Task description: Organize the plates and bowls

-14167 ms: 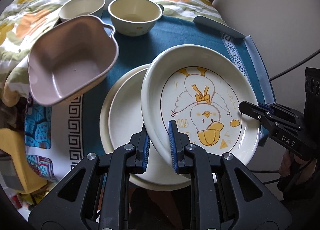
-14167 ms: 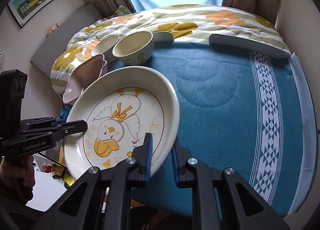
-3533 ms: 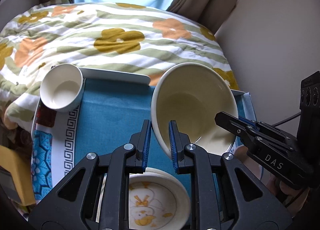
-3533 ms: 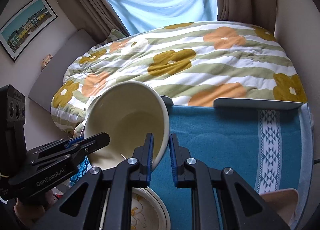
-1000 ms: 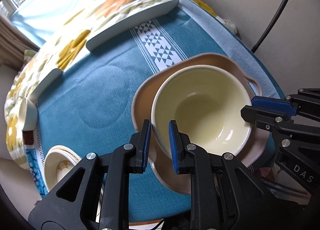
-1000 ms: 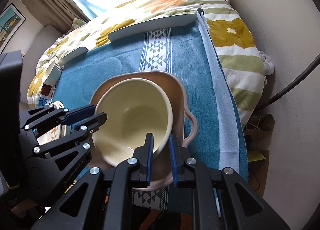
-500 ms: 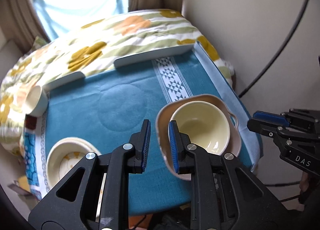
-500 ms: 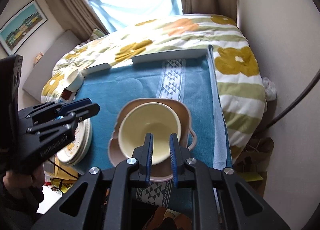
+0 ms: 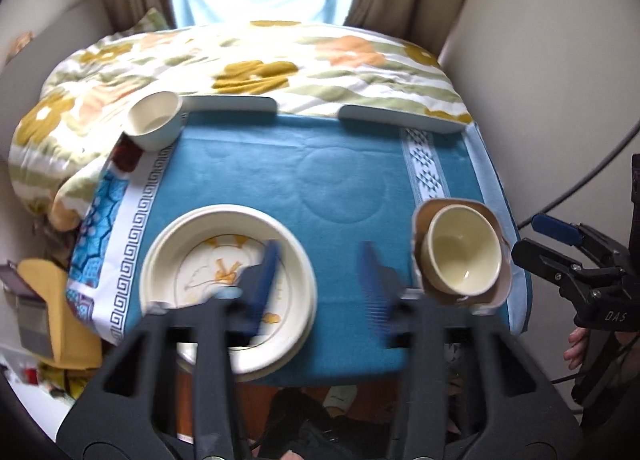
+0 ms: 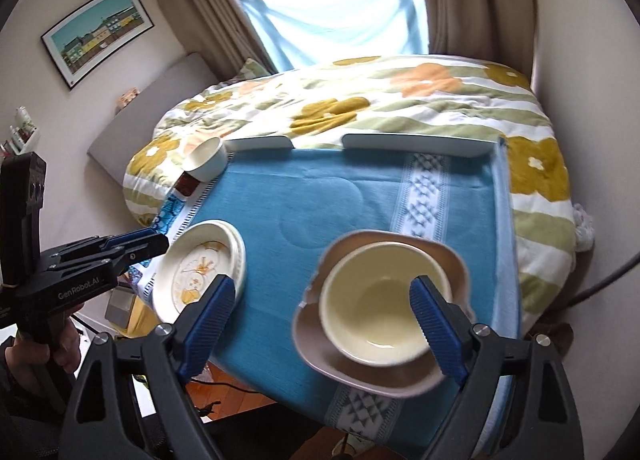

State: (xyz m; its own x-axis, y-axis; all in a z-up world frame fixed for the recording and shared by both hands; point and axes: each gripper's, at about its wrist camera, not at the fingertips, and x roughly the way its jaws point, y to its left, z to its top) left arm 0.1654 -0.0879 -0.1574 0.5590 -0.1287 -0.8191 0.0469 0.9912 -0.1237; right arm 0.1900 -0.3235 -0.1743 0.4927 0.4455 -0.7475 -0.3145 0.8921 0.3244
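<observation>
While both pairs of jaws are opening with nothing between them, the left gripper [image 9: 320, 284] and the right gripper [image 10: 320, 312] hang above the blue mat [image 10: 304, 195]. On it, the cream bowl [image 10: 376, 312] sits inside the pink dish [image 10: 400, 380] at 5 o'clock, the stacked plates [image 10: 200, 264] lie at 8 o'clock, and a small bowl [image 10: 206, 157] stands at 11 o'clock.
</observation>
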